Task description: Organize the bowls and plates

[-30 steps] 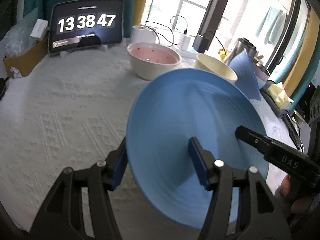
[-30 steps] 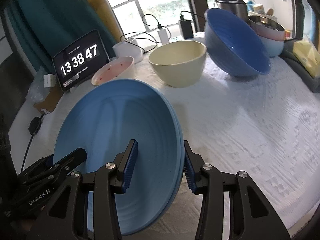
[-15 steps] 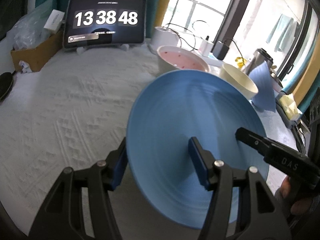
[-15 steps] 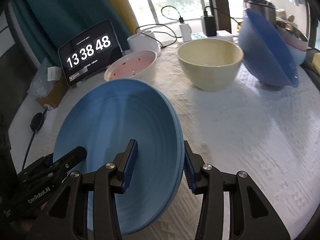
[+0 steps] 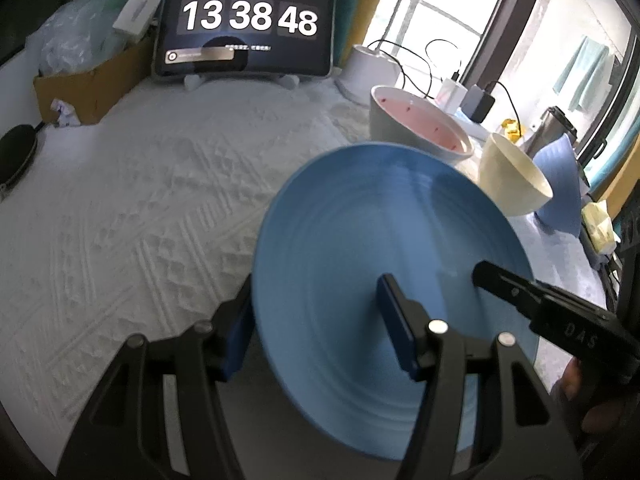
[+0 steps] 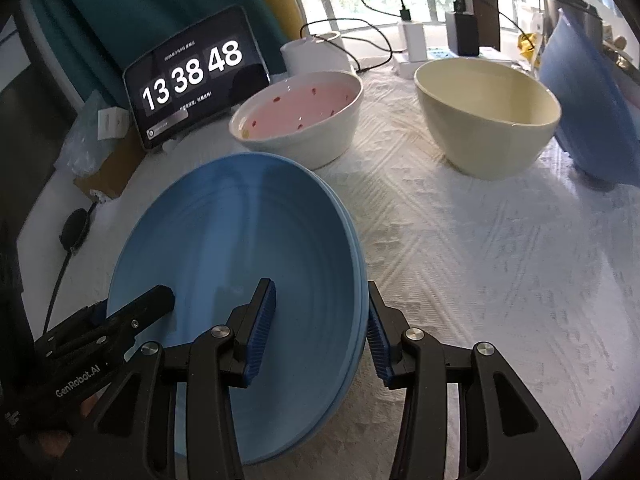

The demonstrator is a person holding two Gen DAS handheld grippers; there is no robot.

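Blue plates (image 6: 256, 264): glazed ceramic, satin sheen, fine concentric ridges; stacked rims show at the right edge.
Pink-lined bowl (image 6: 304, 120): glossy ceramic, white outside, speckled inside.
Cream bowl (image 6: 488, 120): smooth glazed ceramic, soft gloss.
Dark blue bowl (image 6: 592, 112): smooth, matt-looking.
Bench cover (image 5: 140, 216): white cloth, raised woven pattern, matt.
Left tool (image 5: 316, 332): black matt plastic, metal rivets, blue ribbed pads.
Right tool (image 6: 320, 332): same finish.
Box (image 5: 92, 84): brown cardboard.
Clock screen (image 5: 248, 24): glossy glass.

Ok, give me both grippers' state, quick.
Left gripper: shut on the left rim of the blue plates.
Right gripper: shut on their right rim.
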